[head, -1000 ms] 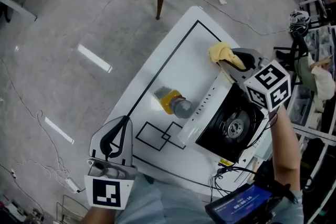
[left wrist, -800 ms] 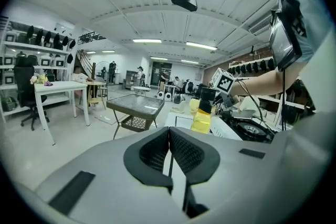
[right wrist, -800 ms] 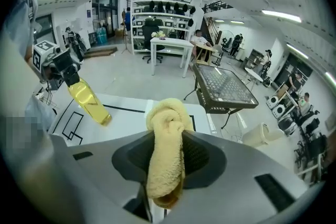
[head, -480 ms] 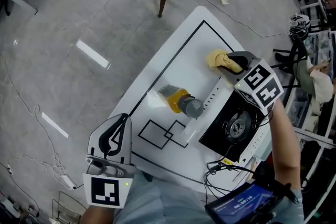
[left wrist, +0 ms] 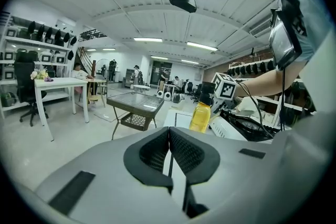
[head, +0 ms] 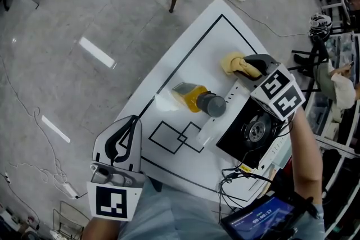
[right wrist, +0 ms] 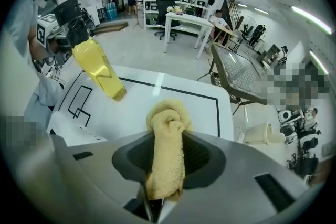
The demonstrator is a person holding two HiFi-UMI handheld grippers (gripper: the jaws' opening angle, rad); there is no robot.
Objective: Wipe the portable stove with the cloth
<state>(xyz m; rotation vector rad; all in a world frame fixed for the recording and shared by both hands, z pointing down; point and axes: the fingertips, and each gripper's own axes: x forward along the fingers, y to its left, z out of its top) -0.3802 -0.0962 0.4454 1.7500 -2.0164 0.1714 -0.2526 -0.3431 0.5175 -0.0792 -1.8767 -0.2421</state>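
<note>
**A:** Cloth (head: 235, 63)? Pinched fast in the right gripper (head: 246, 66), which has dipped lower toward the table (head: 214, 48). The portable stove (head: 253, 131) is just behind it.

**B:** And the left gripper (head: 125, 140)?

**A:** Unmoved, jaws pressed together on nothing. The right gripper view shows the cloth running back between the pads; the head view shows only its bunched end.

Bright ceiling striplights, floor glare, fisheye-warped edges, sharp focus.

Left hand-held gripper (left wrist: 169, 136), 6 o'clock: pads together, nothing between. Yellow bottle (left wrist: 200, 115), 1 o'clock beyond, upright on white tabletop (left wrist: 181, 120). Portable stove (left wrist: 247, 128), 3 o'clock of bottle. Glass-topped side table (left wrist: 136, 104), 11 o'clock.
</note>
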